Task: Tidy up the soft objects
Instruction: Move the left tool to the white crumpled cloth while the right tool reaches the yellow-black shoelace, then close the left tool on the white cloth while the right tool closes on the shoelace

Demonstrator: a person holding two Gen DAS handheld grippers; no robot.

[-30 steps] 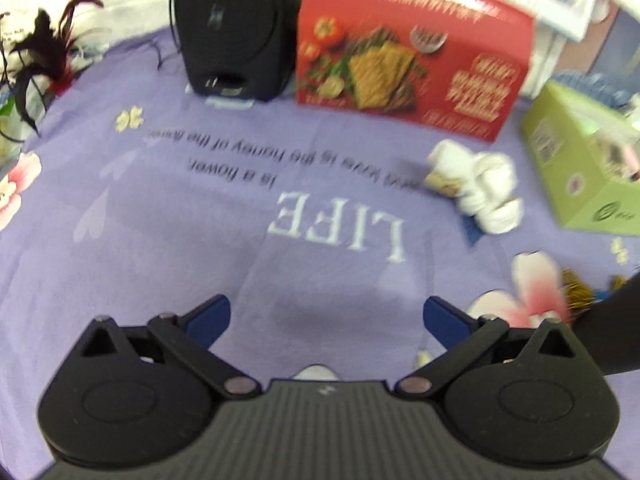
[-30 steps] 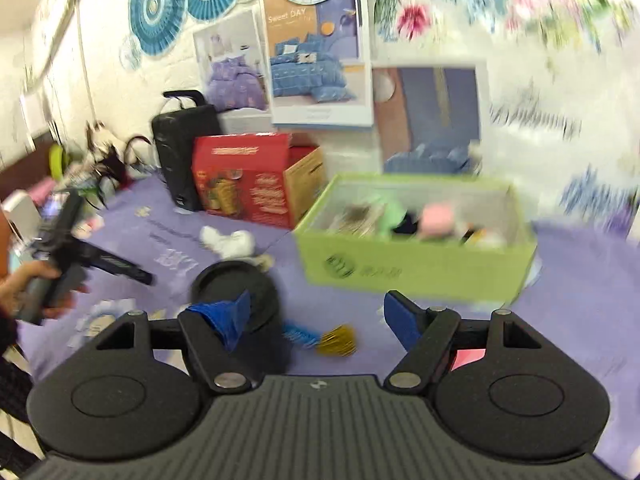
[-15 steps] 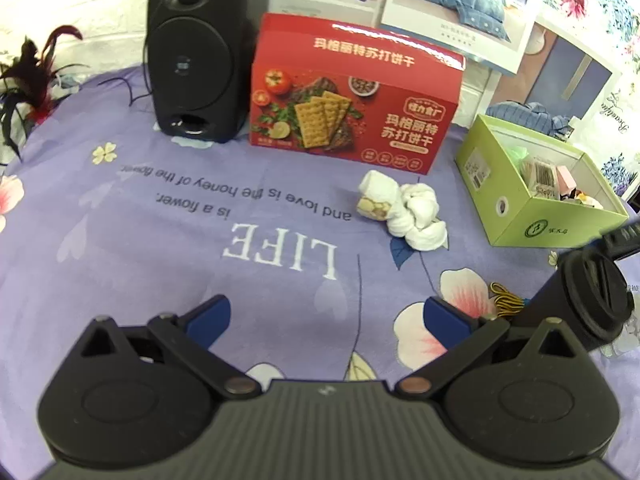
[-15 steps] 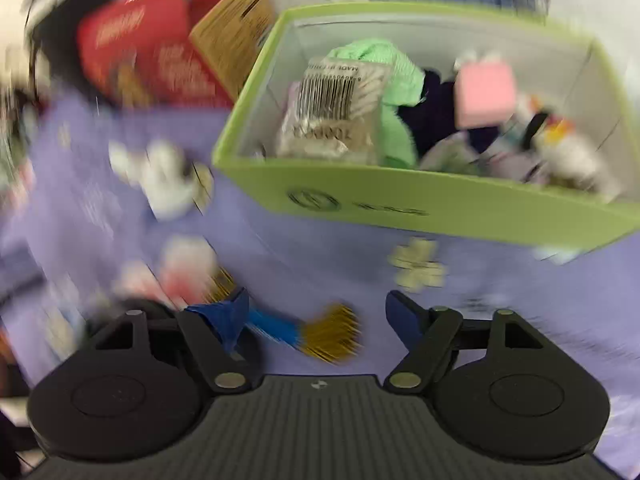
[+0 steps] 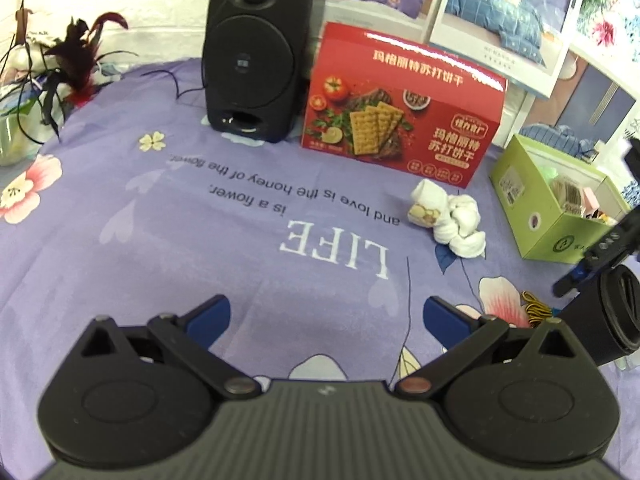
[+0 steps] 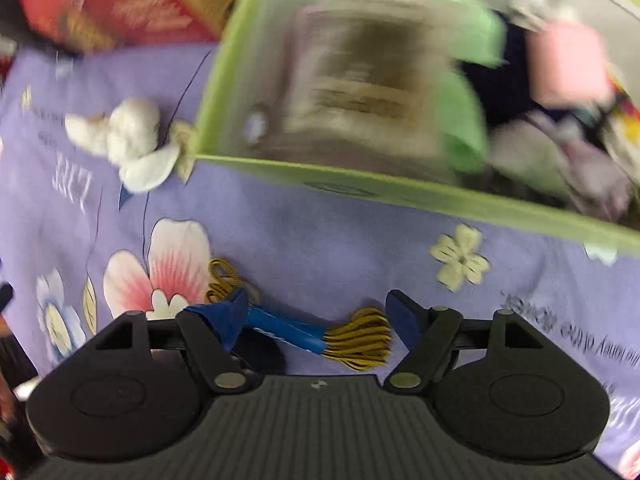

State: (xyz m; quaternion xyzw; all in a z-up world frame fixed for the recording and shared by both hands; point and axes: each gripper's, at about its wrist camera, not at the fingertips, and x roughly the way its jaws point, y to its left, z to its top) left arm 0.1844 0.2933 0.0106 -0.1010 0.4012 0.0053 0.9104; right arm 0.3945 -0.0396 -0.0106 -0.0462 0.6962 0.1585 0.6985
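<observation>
- The right gripper [image 6: 316,316] is hanging released, jaws wide, over the gold tassel with a blue band [image 6: 320,334] lying at lower centre of the right wrist view.
- It is best closing across the blue band, not the loose threads.
- The left gripper [image 5: 326,316] is also spread and empty; the white soft bundle [image 5: 448,220] is lying right of centre in its view.
- The green box [image 6: 400,192] wall is crossing mid-frame; open cloth [image 6: 300,240] is lying between.

Left gripper [image 5: 326,314] jaws spread wide, empty; right gripper [image 6: 318,312] likewise
</observation>
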